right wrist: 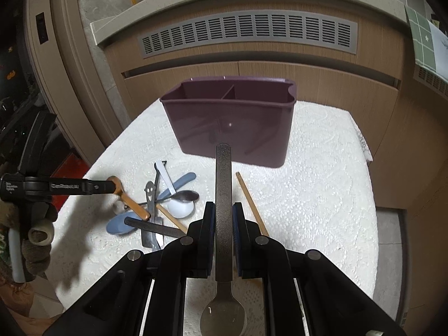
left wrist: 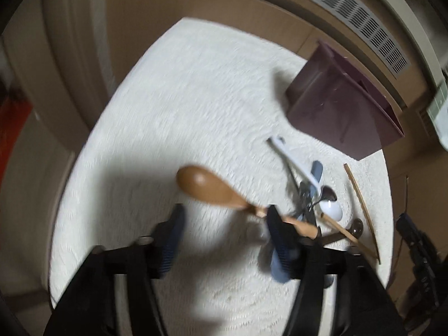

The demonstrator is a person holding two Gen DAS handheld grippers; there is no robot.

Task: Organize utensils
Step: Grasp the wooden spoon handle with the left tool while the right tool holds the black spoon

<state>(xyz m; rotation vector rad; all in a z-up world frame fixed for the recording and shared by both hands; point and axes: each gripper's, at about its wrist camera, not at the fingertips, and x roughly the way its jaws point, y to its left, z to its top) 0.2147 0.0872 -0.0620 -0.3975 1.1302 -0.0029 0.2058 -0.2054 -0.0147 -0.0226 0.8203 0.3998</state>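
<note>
My left gripper (left wrist: 224, 224) is open above the white cloth, next to a wooden spoon (left wrist: 212, 189) whose handle crosses its right finger (left wrist: 280, 235); this view is blurred. The spoon also shows in the right wrist view (right wrist: 131, 204), under the left gripper's finger (right wrist: 84, 187). My right gripper (right wrist: 224, 218) is shut on a dark-handled metal spoon (right wrist: 224, 190), handle pointing at the purple two-compartment caddy (right wrist: 232, 123), bowl toward the camera. The caddy (left wrist: 336, 106) stands at the cloth's far right in the left wrist view.
A pile of utensils (right wrist: 162, 204) lies on the white cloth (right wrist: 308, 196): blue and white spoons, a dark spoon, a smiley-face tool, a dark-handled piece. A wooden chopstick (right wrist: 252, 201) lies to the right. A cabinet with a vent grille (right wrist: 246, 33) stands behind.
</note>
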